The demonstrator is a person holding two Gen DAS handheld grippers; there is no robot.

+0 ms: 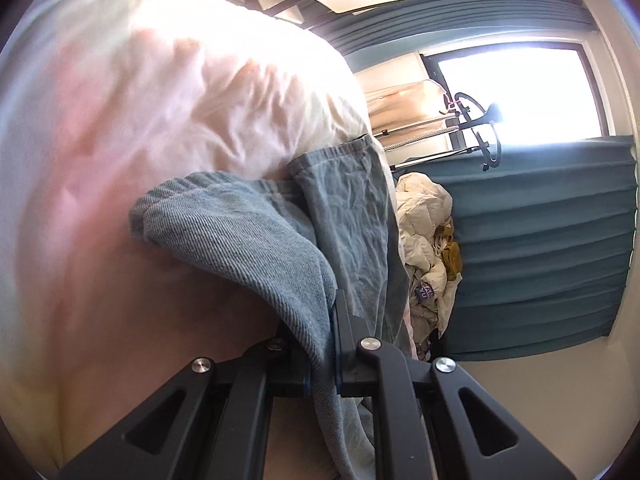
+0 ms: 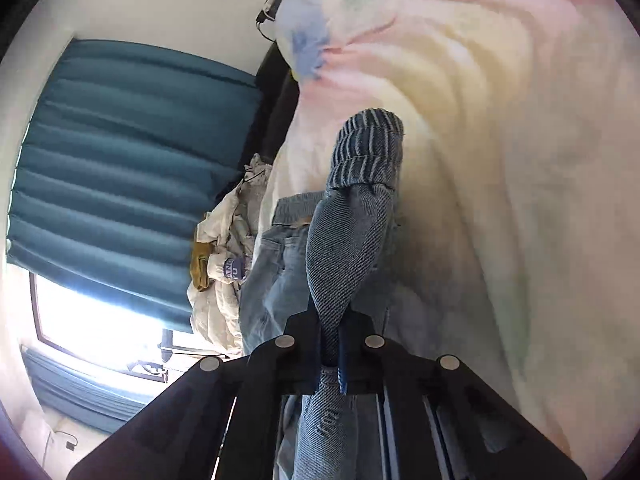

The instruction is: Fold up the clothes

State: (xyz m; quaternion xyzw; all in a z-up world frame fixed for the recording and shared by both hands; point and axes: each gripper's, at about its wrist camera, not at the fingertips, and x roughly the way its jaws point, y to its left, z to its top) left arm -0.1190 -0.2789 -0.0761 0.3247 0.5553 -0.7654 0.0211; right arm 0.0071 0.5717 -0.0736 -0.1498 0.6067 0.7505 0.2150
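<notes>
**Jeans pinched by both tools above the bed**

The jeans (image 1: 352,232) are clamped in the left tool (image 1: 334,344) and the right tool (image 2: 334,344), each closed on a denim fold, presumably so that 1 fold can be carried over. They are held over the pastel bedcover (image 1: 140,120). A heap of unfolded clothes (image 1: 424,236) lies beside, near the teal curtain (image 1: 540,248), and could crowd the laying area.

Jeans (image 1: 240,240): faded blue twill denim. Bedsheet (image 1: 140,100): pastel pink, yellow, blue tie-dye. Curtain (image 1: 540,248): teal. Grippers: black. Clothes pile (image 1: 424,220): cream, mustard.
</notes>
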